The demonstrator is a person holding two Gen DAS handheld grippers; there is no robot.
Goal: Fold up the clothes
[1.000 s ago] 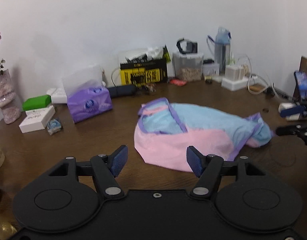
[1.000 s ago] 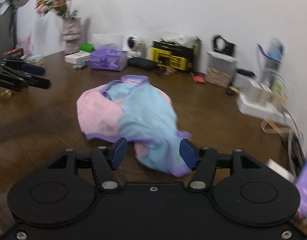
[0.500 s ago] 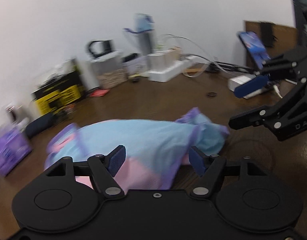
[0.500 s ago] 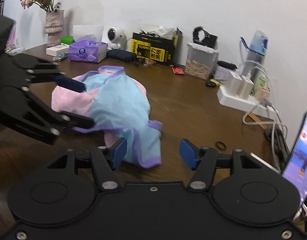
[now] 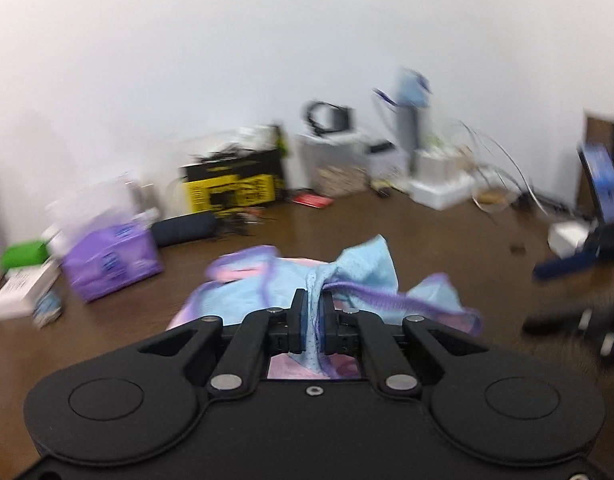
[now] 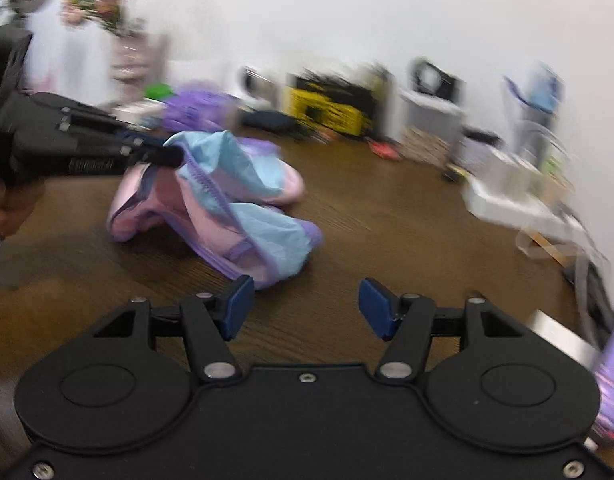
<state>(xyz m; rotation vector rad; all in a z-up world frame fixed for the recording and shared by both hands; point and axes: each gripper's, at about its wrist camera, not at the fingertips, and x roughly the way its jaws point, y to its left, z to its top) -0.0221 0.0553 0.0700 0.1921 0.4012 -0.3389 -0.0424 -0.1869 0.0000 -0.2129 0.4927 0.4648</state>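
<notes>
A small pink and light-blue garment [image 6: 243, 200] with purple trim lies crumpled on the brown wooden table [image 6: 387, 232]. My left gripper [image 5: 312, 312] is shut on a bunched blue fold of the garment [image 5: 363, 270] and lifts that edge off the table. In the right wrist view the left gripper [image 6: 163, 156] reaches in from the left and pinches the cloth's raised top. My right gripper [image 6: 301, 308] stands open just above the table, nothing between its blue pads, the garment's near hem just beyond its left finger. The right gripper [image 5: 563, 272] shows blurred at the right of the left wrist view.
Along the wall stand a purple tissue pack [image 5: 111, 256], a yellow and black box [image 5: 235, 186], a clear container [image 6: 427, 128], a white power strip [image 6: 511, 196] with cables and a vase of flowers [image 6: 127, 52]. A phone [image 5: 605, 184] leans at the right. A hand [image 6: 7, 204] holds the left gripper.
My left gripper has shut on the garment's blue edge and raised it. The right gripper has drawn back from the cloth and stays open. Both views are motion-blurred.
</notes>
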